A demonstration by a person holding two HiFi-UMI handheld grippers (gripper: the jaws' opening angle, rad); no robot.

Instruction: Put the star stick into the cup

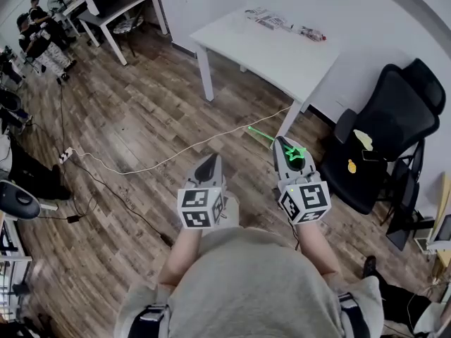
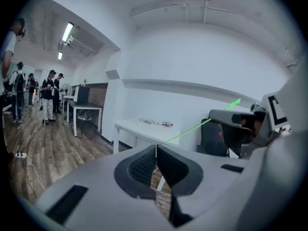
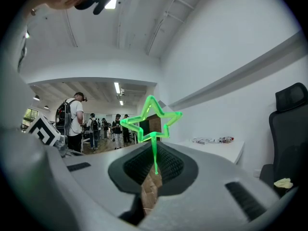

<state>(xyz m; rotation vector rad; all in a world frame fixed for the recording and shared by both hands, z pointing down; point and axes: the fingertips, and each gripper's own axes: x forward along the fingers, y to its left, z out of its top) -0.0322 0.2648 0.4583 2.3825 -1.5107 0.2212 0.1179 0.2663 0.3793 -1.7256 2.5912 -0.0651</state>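
Observation:
My right gripper is shut on the green star stick. In the head view the star lies over the jaws and the thin stick pokes out past them toward the white table. The right gripper view shows the star standing just above the closed jaws, its stem pinched between the pads. My left gripper hangs beside it, shut and empty, its jaws pressed together. The right gripper and the stick also show at the right of the left gripper view. No cup is in view.
A white table with a few small items stands ahead. A black office chair is at the right. A white cable crosses the wooden floor. A desk and several people are far left.

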